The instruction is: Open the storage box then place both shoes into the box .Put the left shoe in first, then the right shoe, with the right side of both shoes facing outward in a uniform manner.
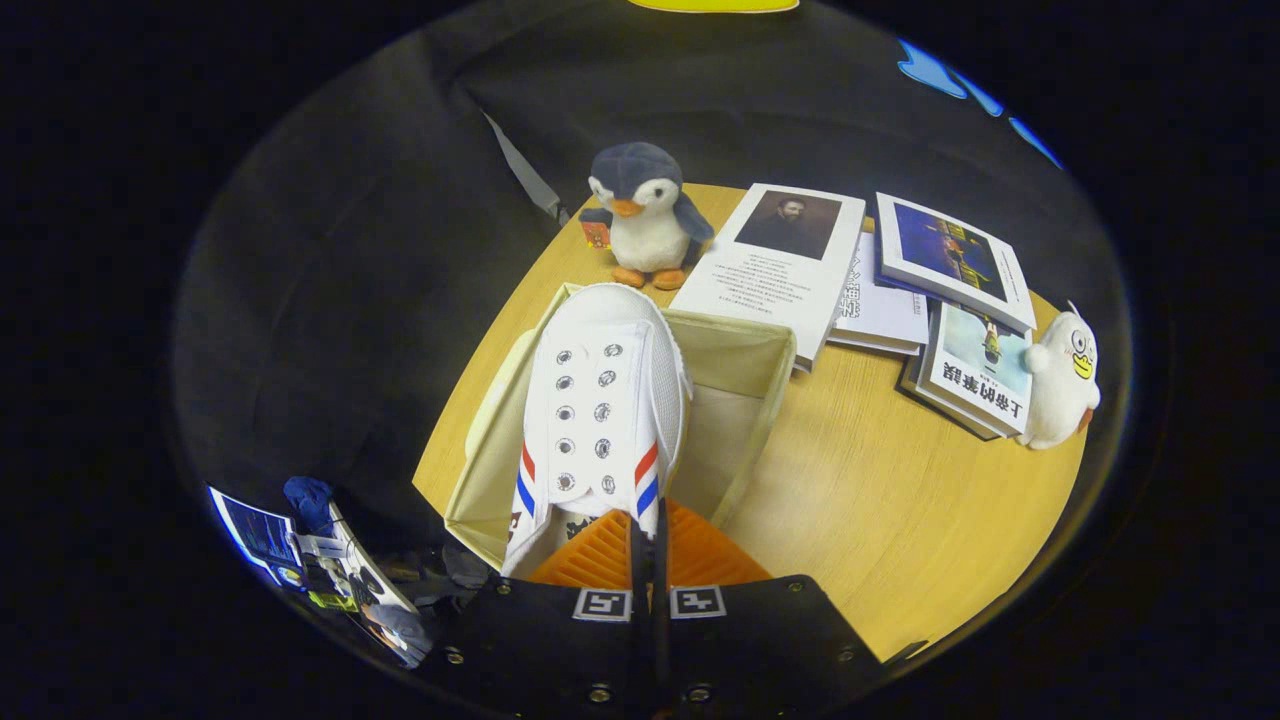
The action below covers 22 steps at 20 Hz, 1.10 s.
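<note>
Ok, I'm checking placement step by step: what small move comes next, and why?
Probably lower the white shoe a little further into the open storage box, then release. The fingers look closed on the shoe's heel end, and the shoe hangs over the box opening, toe pointing toward the penguin toy.

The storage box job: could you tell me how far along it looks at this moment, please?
Done: the storage box on the table stands open. In hand: the gripper has its fingers closed together at the heel end of a white shoe, held over the box, toe toward the penguin toy. Left: setting this shoe down and adding the other; no second shoe can be made out inside the box.
</note>
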### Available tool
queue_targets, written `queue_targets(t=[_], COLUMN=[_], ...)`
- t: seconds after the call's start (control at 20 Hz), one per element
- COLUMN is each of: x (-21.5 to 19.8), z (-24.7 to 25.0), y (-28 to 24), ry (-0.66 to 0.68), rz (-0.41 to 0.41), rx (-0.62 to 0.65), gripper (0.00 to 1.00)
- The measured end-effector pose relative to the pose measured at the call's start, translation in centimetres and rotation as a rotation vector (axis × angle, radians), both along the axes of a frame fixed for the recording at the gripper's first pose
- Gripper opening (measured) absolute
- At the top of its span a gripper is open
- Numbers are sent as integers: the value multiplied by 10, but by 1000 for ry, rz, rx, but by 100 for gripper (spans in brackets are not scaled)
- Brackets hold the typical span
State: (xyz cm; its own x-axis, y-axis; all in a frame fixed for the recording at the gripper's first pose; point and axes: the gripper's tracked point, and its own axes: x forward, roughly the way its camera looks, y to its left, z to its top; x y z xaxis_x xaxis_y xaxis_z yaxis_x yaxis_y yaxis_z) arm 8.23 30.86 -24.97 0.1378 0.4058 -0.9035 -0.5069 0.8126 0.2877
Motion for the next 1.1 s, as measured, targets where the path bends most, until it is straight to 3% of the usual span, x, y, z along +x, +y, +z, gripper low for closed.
queue_targets(t=[0.15, 0.25, 0.4, 0.75, 1.1], x=[0, -2, 19, 37, 57], z=[-6, -3, 22, 63, 140], y=[11, 27, 14, -19, -97], ry=[5, 9, -115, -248, -543], rz=[3, 22, 50, -25, -190], rx=[-4, 70, 58, 135, 232], gripper=[0, 17, 97, 96, 96])
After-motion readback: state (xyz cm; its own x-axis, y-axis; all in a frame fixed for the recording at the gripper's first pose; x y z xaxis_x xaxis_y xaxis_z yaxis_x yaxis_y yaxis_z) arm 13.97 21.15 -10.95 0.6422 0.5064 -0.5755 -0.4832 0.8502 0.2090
